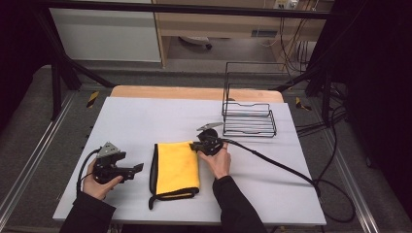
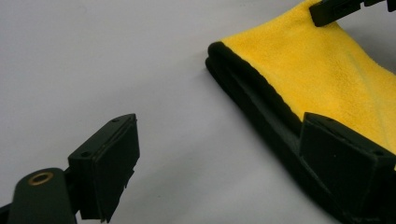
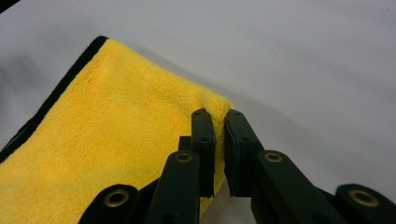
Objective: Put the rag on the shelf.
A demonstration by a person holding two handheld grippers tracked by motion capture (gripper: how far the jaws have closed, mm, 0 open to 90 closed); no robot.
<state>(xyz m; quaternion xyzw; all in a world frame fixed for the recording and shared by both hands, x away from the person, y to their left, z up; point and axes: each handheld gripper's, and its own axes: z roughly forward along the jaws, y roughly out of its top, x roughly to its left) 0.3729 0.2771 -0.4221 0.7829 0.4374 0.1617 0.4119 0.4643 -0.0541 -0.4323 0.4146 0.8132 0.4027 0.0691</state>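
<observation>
**Desk:** Where does your work stand here?

**Caption:** Your right gripper [image 3: 218, 123], at centre frame in the high view, has its fingers [image 3: 203, 140] clenched on the upper right corner of the folded yellow cloth [image 1: 177, 167], a thin fold of fabric pinched between them. The cloth itself lies flat on the table [image 1: 145, 116], just left of centre, its black edge showing along the left and bottom.

**Desk:** And your other hand?

**Caption:** Your left gripper [image 2: 224, 158] rests at lower left, fingers [image 2: 112, 163] released with nothing between them, pointing toward the cloth's dark edge but apart from it.

**Desk:** So what is left?

**Caption:** By the look of it, you have only secured the corner. Any lifting, unfolding or moving, perhaps to the wire rack [image 1: 248, 119] at upper right, is not yet done.
</observation>
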